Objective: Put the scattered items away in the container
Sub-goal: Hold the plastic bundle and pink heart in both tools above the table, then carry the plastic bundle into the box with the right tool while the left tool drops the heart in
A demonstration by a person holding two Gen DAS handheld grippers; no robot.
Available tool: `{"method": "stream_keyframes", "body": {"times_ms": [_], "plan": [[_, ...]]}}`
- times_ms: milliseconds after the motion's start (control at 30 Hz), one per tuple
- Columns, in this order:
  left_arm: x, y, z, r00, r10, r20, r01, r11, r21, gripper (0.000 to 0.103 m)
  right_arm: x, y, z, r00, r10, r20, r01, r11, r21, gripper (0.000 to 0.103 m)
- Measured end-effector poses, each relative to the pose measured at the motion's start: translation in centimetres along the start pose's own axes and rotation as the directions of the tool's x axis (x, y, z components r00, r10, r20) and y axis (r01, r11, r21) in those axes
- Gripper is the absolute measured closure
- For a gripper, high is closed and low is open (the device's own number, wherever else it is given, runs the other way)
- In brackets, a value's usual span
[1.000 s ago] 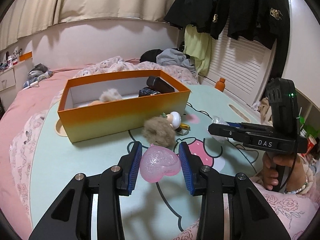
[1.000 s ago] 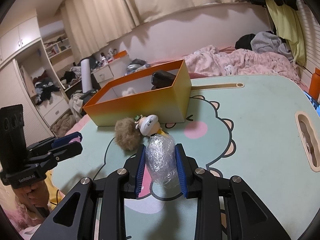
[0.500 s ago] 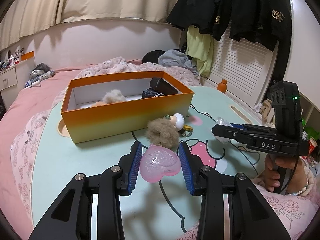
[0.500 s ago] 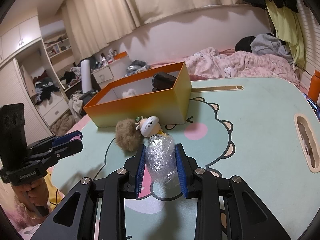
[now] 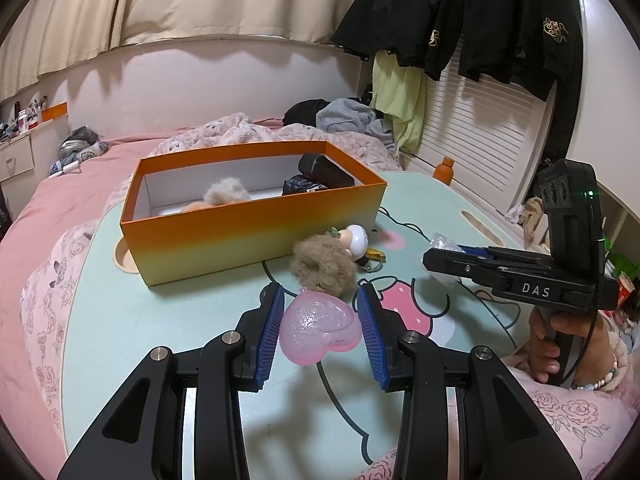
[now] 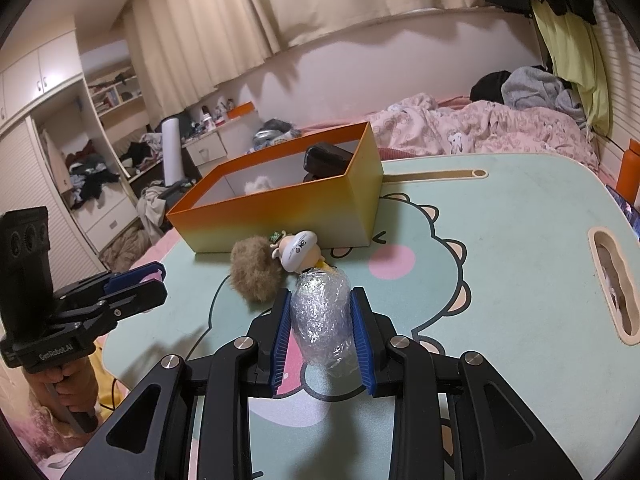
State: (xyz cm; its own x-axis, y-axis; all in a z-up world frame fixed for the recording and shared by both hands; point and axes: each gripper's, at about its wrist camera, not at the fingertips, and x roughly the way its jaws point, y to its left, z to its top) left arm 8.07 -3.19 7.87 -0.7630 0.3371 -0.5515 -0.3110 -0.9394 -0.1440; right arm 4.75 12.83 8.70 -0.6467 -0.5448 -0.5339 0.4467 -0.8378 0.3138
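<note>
Blue pads of the left gripper (image 5: 320, 322) clamp a pink heart-shaped case (image 5: 319, 328) just above the tabletop (image 5: 168, 320). The right gripper (image 6: 320, 320) is closed on a crumpled clear plastic wad (image 6: 322, 312). Just beyond lie a brown fluffy ball (image 5: 323, 268) and a small white-capped figure (image 6: 298, 250), touching each other. Behind them stands the orange box (image 5: 256, 228), holding a pale fluffy ball (image 5: 226, 192) and dark items.

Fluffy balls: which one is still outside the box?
The darker brown fluffy ball, lying on the mat in front of the orange box beside the small figurine. The paler one is inside.
</note>
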Motion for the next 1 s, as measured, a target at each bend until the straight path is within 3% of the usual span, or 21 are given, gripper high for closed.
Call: {"method": "stream_keyframes", "body": {"times_ms": [567,800,1000], "plan": [[0.0,0.1,0.4,1.000,0.013,0.008,-0.013,1.000,0.000,0.064,-0.5,0.3,0.6,1.000,-0.006,0.026,0.006,1.000,-0.023,0.074],[0.6,1.4,3.6,0.997,0.066,0.051,-0.065,0.998,-0.007,0.064,-0.6,2.0,3.0,0.998,0.006,0.067,0.000,0.996,-0.092,0.074],[2.8,2.9,7.4,0.993,0.108,0.053,-0.108,0.994,-0.010,0.064,1.3,3.5,7.3,0.996,-0.007,0.091,0.022,0.985,-0.172,0.074]]}}
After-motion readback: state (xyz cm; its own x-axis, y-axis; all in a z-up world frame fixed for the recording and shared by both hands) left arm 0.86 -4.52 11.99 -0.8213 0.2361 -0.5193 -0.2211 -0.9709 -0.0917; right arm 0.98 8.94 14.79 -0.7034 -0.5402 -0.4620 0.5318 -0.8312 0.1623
